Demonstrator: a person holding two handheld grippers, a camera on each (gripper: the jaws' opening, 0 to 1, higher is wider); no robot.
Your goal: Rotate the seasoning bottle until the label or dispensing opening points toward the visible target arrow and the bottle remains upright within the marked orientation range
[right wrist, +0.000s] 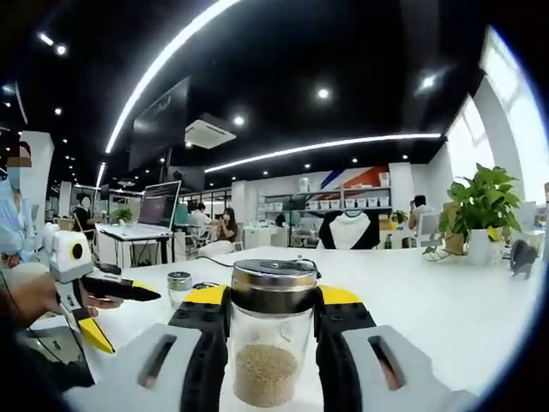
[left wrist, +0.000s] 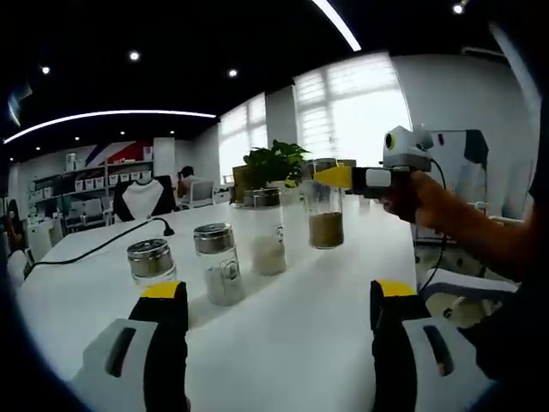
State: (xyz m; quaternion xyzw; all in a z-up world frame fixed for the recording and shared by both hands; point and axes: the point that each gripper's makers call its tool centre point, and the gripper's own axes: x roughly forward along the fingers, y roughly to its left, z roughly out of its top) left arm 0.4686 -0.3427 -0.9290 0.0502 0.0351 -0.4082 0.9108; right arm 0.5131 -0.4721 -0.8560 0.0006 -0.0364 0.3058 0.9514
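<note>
The right gripper (right wrist: 273, 322) has its jaws squeezed on both sides of the seasoning bottle (right wrist: 271, 343), w/ brown grains in it, prob. so it can be turned and stay standing up on the white table (right wrist: 446, 309). No arrow can be seen. The left gripper (left wrist: 279, 300) hangs wide open w/ nothing in it, and past it stand three more jars (left wrist: 219, 262).

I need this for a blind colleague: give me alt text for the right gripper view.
The right gripper has its fingers closed on an upright seasoning bottle with brownish grains, above a white table. The left gripper shows open at left.
</note>
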